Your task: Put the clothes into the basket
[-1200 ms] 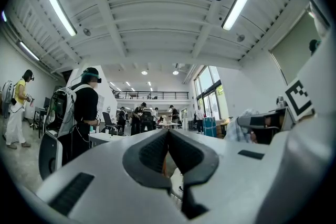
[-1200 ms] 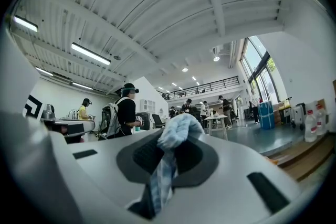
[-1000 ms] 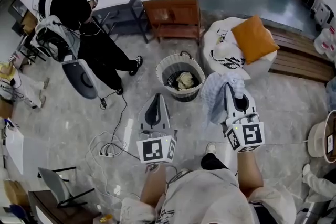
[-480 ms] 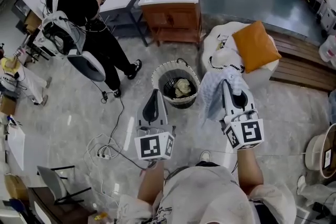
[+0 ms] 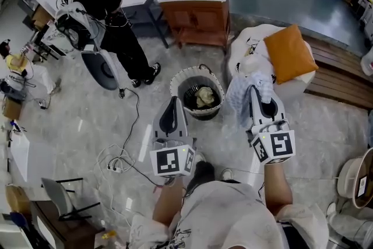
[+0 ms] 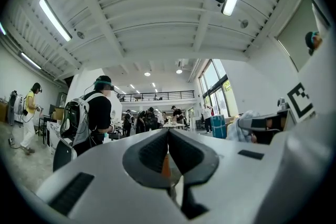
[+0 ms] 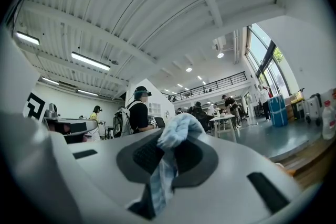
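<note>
Cloth (image 5: pixel 238 101) clamped in right gripper (image 5: pixel 254 90) jaws, carried closer to basket (image 5: pixel 173 90).

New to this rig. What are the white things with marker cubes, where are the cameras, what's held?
No robot: a person holds two hand-held two-jaw grippers; the marker cubes are part of them. The top-down picture comes from a camera on the person's head; the other two from cameras riding on each gripper, looking along its jaws. The left gripper is shut and empty. The right gripper is shut on a light blue cloth. Ahead on the floor stands a round basket with a pale garment inside.
</note>
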A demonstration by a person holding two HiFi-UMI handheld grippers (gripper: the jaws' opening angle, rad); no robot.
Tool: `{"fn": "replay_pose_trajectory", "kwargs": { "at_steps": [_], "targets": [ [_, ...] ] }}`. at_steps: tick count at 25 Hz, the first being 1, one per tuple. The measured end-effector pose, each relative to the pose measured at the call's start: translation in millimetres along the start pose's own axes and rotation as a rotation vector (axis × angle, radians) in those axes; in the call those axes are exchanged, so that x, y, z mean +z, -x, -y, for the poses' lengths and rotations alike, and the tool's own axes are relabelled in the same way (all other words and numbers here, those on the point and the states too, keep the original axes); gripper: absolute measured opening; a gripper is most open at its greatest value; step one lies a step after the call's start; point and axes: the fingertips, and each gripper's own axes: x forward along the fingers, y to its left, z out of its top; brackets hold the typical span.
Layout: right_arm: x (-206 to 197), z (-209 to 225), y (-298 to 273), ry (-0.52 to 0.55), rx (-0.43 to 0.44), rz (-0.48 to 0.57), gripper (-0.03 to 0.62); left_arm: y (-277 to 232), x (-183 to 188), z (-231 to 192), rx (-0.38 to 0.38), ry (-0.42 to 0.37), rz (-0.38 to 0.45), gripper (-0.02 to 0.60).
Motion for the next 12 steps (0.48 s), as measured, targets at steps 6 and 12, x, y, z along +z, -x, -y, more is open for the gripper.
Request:
{"fn": "replay_pose_trajectory", "kwargs": {
  "at_steps": [6,12],
  "targets": [
    [-9,-6,-28,0.004,-0.004,-0.002,0.023,-18,-16,-20,-0.004,0.012,0.007,0.003],
    [-3,-24,-77,0.035,-0.004,-0.005,0.023,-51,-16,-63,-0.003,0.023,0.019,0.003]
  ]
}}
